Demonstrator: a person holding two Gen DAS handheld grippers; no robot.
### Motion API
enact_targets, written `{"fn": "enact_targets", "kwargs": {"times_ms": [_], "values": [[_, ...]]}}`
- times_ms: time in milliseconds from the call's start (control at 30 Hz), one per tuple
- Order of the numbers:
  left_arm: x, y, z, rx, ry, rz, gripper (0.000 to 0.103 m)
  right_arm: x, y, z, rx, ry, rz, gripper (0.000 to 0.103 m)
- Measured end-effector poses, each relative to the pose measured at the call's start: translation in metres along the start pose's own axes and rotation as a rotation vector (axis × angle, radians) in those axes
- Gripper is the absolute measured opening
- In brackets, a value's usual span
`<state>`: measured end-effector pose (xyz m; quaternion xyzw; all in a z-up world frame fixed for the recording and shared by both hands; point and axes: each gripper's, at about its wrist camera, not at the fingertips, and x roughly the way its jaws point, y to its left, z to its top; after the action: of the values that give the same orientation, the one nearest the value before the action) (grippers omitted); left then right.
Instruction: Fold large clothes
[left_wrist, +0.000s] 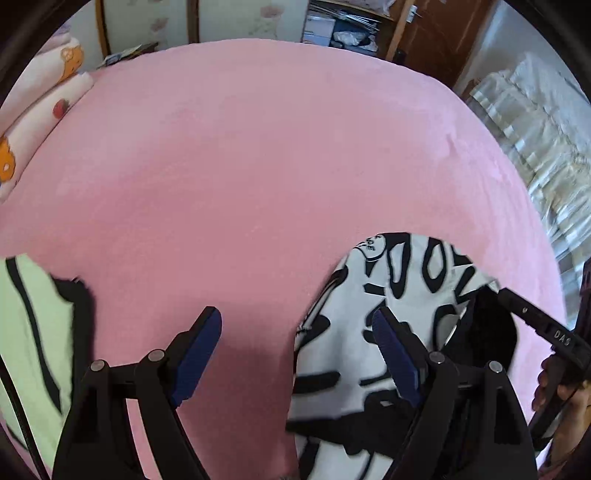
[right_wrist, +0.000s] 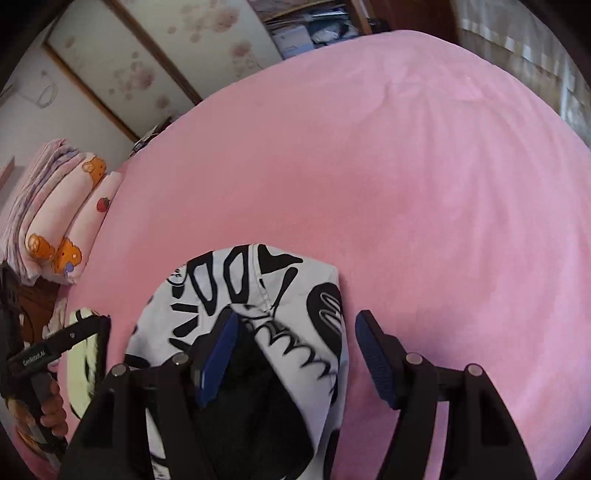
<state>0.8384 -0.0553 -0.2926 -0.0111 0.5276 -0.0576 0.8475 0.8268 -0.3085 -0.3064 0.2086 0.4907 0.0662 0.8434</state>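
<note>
The left tongs (left_wrist: 295, 350) stand spread wide with nothing between their blue pads (left_wrist: 199, 354), and the right tongs (right_wrist: 295, 354) are likewise spread and grasping nothing. The garment (left_wrist: 369, 321) is white cloth covered in bold black lettering and scribbled shapes, with a dark inner side showing where it folds over; it lies in a rumpled heap on the pink bed cover (left_wrist: 258, 166). Seen from the left tongs, the heap sits under and just beyond the right-hand finger, while the left-hand finger is over bare pink cover. Seen from the right tongs, the same garment (right_wrist: 258, 295) lies under the left-hand finger, its rounded edge reaching a little past the fingertips, and the right-hand finger is over the cover. A second piece, pale yellow-green cloth with black stripes (left_wrist: 29, 325), lies off to the left of the left tongs. Pink pillows with bear prints (right_wrist: 66, 229) are stacked far left, at the edge of the bed.
</note>
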Motion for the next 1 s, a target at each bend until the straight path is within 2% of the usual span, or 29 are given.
{"fn": "enact_targets", "kwargs": {"times_ms": [133, 233, 267, 333, 367, 400, 433, 467, 533, 600, 667, 733, 800, 1000], "values": [[0.027, -0.007, -0.004, 0.004, -0.004, -0.030, 0.083, 0.031, -0.005, 0.000, -0.048, 0.015, 0.060, 0.066], [0.045, -0.009, -0.007, -0.032, -0.007, -0.060, 0.081, 0.046, -0.011, 0.000, -0.023, 0.026, 0.139, 0.066], [0.050, -0.009, -0.008, -0.048, -0.002, -0.067, 0.077, 0.050, -0.016, -0.001, 0.008, 0.030, 0.162, 0.066], [0.064, -0.005, -0.011, -0.100, 0.017, -0.090, 0.054, 0.055, -0.027, -0.004, 0.078, 0.024, 0.217, 0.066], [0.070, -0.002, -0.012, -0.134, 0.033, -0.107, 0.050, 0.056, -0.031, -0.005, 0.101, 0.020, 0.237, 0.066], [0.077, 0.001, -0.013, -0.173, 0.052, -0.133, 0.041, 0.056, -0.036, -0.006, 0.128, 0.009, 0.262, 0.066], [0.084, 0.005, -0.015, -0.220, 0.067, -0.158, 0.039, 0.055, -0.042, -0.007, 0.157, -0.002, 0.287, 0.065], [0.088, 0.008, -0.016, -0.260, 0.070, -0.175, 0.038, 0.055, -0.045, -0.008, 0.173, -0.005, 0.300, 0.061], [0.091, 0.012, -0.018, -0.294, 0.081, -0.225, 0.024, 0.056, -0.049, -0.008, 0.189, -0.002, 0.312, 0.044], [0.091, 0.012, -0.017, -0.300, 0.110, -0.256, 0.016, 0.058, -0.050, -0.008, 0.211, 0.002, 0.330, 0.023], [0.086, 0.011, -0.015, -0.302, 0.118, -0.286, 0.011, 0.055, -0.051, -0.009, 0.220, -0.012, 0.369, 0.014], [0.074, 0.008, -0.014, -0.294, 0.089, -0.307, 0.009, 0.049, -0.047, -0.011, 0.217, -0.032, 0.383, 0.012], [0.054, 0.005, -0.012, -0.273, 0.028, -0.315, 0.008, 0.039, -0.041, -0.011, 0.212, -0.055, 0.395, 0.011], [-0.020, -0.004, -0.017, -0.185, -0.166, -0.409, 0.008, -0.010, -0.017, -0.008, 0.164, -0.134, 0.466, 0.011]]}}
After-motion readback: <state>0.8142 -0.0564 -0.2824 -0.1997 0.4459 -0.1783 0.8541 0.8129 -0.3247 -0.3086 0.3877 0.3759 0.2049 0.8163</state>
